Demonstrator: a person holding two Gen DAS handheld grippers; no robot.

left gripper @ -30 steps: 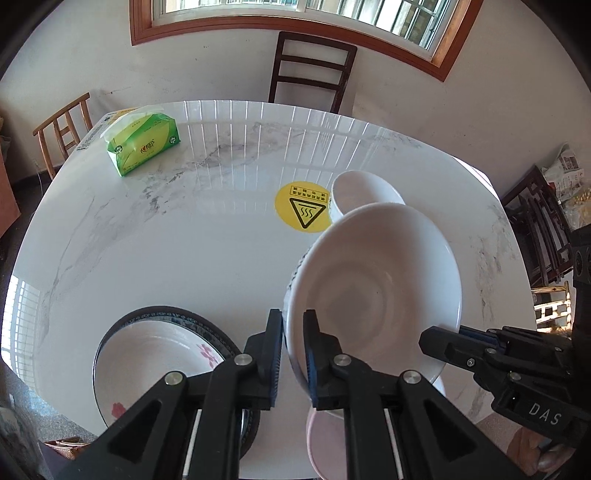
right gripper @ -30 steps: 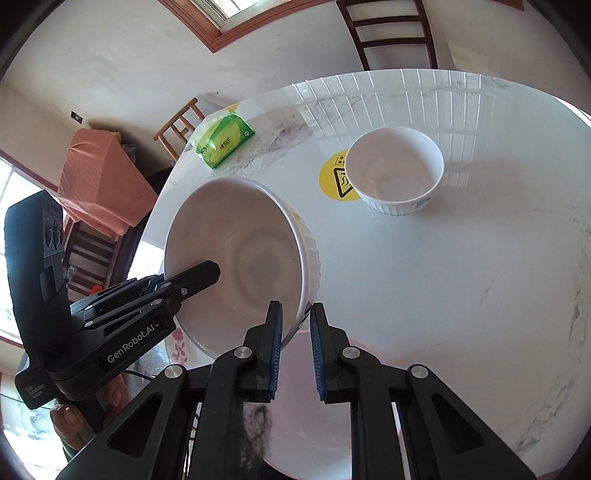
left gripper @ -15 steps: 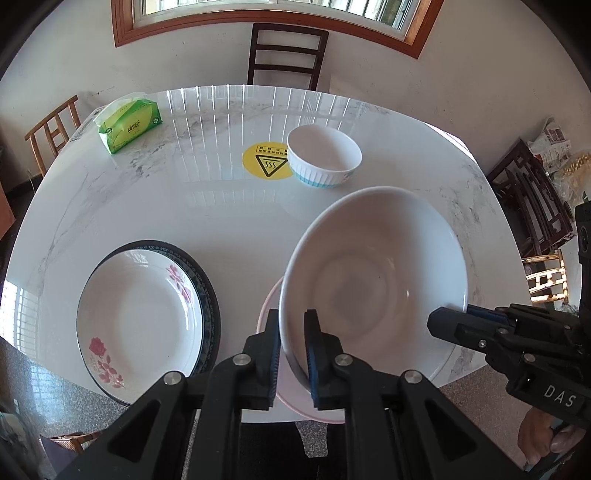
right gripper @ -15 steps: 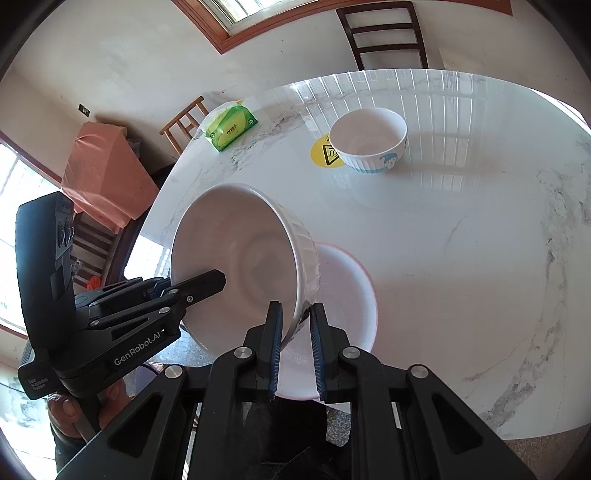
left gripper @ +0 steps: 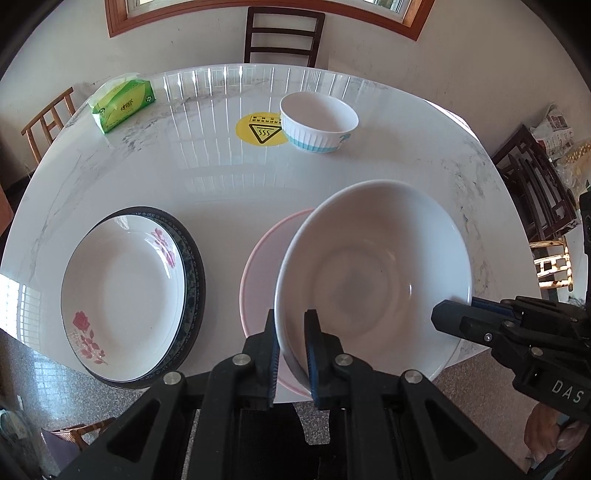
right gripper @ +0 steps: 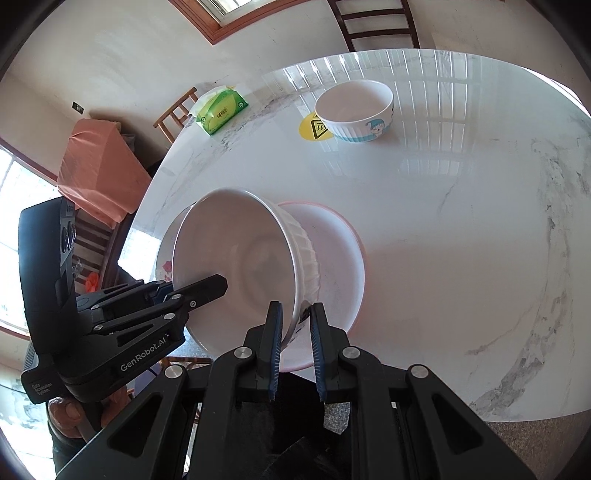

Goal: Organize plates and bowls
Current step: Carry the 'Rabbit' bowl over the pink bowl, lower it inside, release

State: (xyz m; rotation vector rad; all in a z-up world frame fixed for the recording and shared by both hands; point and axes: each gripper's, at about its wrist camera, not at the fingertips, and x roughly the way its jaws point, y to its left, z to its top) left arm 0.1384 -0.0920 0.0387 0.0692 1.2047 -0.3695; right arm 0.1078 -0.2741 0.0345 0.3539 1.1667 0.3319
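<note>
Both grippers hold one large white ribbed bowl (left gripper: 373,280) (right gripper: 240,266) by opposite sides of its rim. My left gripper (left gripper: 290,345) is shut on the near-left rim, my right gripper (right gripper: 295,341) on the right rim. The bowl hangs tilted just above a pink plate (left gripper: 258,273) (right gripper: 332,251) at the table's near edge. A flowered plate (left gripper: 122,295) lies on a dark-rimmed plate (left gripper: 194,266) to the left. A smaller white bowl (left gripper: 319,122) (right gripper: 356,110) with blue trim stands farther back.
The round marble table (left gripper: 184,177) also carries a green tissue pack (left gripper: 123,105) (right gripper: 219,110) at the back left and a yellow warning sticker (left gripper: 260,129). Chairs (left gripper: 282,35) ring the table. A hand (right gripper: 68,411) grips the left tool.
Both grippers have pulled the large bowl back toward the table's near edge and a little lower; it now hangs over the pink plate, and the small bowl looks farther away.
</note>
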